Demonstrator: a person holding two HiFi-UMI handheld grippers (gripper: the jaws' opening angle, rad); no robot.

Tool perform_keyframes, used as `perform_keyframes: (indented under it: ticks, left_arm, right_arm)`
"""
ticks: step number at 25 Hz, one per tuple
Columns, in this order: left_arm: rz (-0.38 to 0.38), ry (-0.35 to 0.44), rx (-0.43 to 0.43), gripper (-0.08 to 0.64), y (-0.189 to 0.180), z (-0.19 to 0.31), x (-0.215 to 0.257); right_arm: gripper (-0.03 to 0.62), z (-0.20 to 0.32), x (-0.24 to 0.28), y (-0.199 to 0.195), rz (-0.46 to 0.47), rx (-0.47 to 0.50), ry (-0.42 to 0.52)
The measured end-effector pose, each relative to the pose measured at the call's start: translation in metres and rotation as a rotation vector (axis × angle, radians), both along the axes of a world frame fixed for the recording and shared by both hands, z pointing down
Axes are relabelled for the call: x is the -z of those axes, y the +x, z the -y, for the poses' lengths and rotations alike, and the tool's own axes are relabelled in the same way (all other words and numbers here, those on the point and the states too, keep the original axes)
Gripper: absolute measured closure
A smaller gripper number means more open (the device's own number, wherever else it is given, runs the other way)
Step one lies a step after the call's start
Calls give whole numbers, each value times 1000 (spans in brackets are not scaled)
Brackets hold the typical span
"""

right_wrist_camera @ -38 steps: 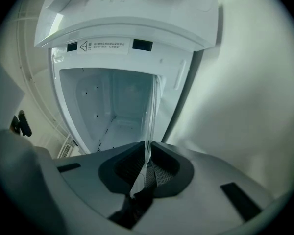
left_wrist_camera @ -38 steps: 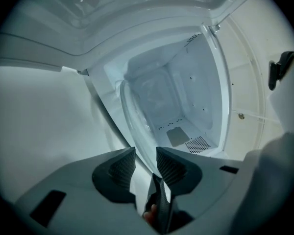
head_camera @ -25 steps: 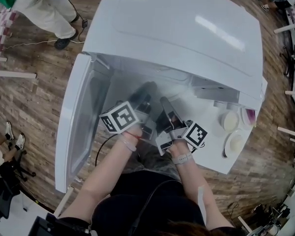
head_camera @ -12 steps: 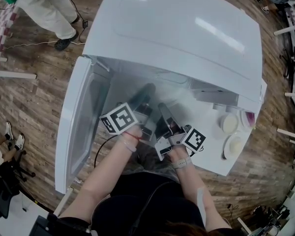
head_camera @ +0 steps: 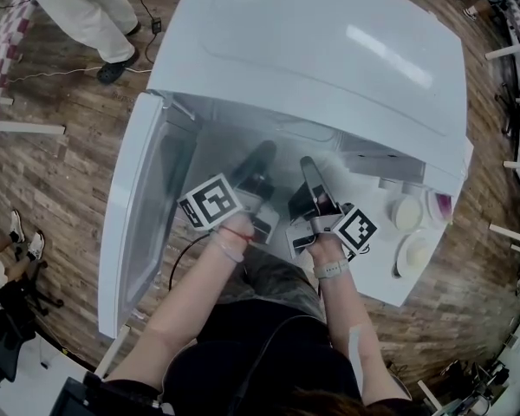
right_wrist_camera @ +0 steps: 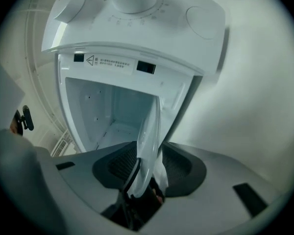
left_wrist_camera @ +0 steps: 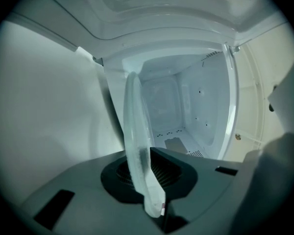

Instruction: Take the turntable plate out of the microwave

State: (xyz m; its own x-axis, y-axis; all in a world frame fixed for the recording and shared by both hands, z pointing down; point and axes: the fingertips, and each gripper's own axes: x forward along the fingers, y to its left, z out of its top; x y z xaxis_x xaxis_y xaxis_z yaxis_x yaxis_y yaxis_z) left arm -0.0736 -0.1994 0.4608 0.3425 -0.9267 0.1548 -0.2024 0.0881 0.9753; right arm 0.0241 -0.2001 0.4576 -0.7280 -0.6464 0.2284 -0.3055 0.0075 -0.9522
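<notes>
Since the turntable plate (left_wrist_camera: 136, 131) is clear glass and shows only edge-on, running forward from the jaws of both grippers toward the oven mouth, its far rim cannot be confirmed clear of the opening. The left gripper (head_camera: 260, 159) has just been closing its jaws, and they now pinch the plate's near rim in a narrow bite close to the edge. The right gripper (head_camera: 310, 170) is near it on its inner side. Its jaws have just been opening and stand wide, with the rim between them but not pressed, so the load is judged to rest on the left alone. Ahead of both grippers the cavity (left_wrist_camera: 171, 106) of the microwave (head_camera: 329, 50) stands bare, and the door (head_camera: 147, 215) hangs open on the left gripper's outer side. Assessment: the step in hand is a re-grip during withdrawal. Recommended practice: hold the left wrist steady and the plate in its present plane while it is carried one-sided, since a rim pinch on smooth glass is likely to pivot or slip under the plate's own weight. Seat the right jaws deeper over the rim, well apart from the left, and close them before any further pull. Then draw both grippers straight back together, keeping the plate off the cavity's lip and away from the door.
</notes>
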Motion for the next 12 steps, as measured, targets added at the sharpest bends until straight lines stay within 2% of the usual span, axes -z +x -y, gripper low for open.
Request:
perform_keyframes:
  ticks: [7, 9, 12]
  left_arm:
    - [16, 0, -2, 511, 0, 0, 0]
    - [18, 1, -5, 511, 0, 0, 1]
    - [28, 6, -13, 511, 1, -2, 2]
  right_arm:
    - [442, 32, -3, 11, 0, -113, -13]
    - [508, 32, -3, 10, -1, -111, -3]
    - [522, 29, -1, 9, 1, -98, 30]
